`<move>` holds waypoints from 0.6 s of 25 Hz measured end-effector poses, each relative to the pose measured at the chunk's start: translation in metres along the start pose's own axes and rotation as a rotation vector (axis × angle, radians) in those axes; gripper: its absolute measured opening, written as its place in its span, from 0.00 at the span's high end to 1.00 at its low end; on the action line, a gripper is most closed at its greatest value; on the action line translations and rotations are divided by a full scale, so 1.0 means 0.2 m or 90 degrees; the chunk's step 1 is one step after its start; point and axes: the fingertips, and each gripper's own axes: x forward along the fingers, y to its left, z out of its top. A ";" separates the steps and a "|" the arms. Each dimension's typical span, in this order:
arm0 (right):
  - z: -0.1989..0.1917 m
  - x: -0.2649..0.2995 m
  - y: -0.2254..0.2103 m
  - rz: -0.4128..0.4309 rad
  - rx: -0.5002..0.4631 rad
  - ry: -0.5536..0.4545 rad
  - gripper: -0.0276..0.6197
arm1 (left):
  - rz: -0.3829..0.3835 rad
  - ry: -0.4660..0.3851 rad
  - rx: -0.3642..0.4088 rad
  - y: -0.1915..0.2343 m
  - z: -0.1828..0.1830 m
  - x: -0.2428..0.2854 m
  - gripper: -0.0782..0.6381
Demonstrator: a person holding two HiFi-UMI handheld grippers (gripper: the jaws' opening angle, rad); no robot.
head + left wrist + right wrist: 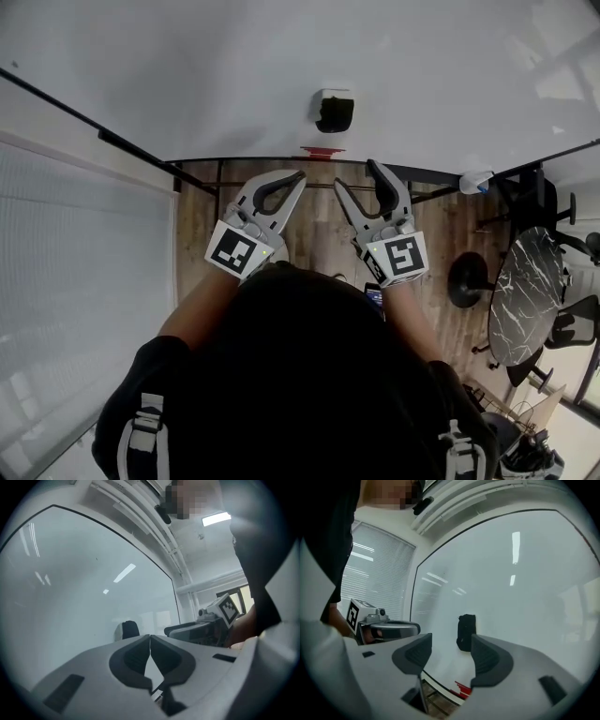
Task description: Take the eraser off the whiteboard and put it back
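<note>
Eraser [335,111] [127,631] [466,632], black, clings to the whiteboard [187,75] [70,597] [525,597] close to its bottom edge, just above a small red mark [322,151] [461,688] on that edge. Neither gripper touches it. Both are held level and point at the board, side by side below the eraser in the head view.

Left gripper [292,180] [150,637] has its jaws together, pads meeting at the tips, with nothing between them; the eraser shows beyond it, a little to the left of the tips. Right gripper [356,176] [451,641] has its jaws apart and empty; in its own view the eraser stands on the board behind the gap, nearer the right-hand jaw and clear of both pads.

Window blinds [75,281] [379,588] adjoin the board's left edge, and wooden floor [319,225] shows beneath its bottom edge
</note>
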 end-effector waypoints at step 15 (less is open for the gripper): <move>-0.04 -0.60 0.09 0.135 0.029 -0.025 0.94 | 0.029 0.019 -0.004 -0.59 0.01 -0.08 0.88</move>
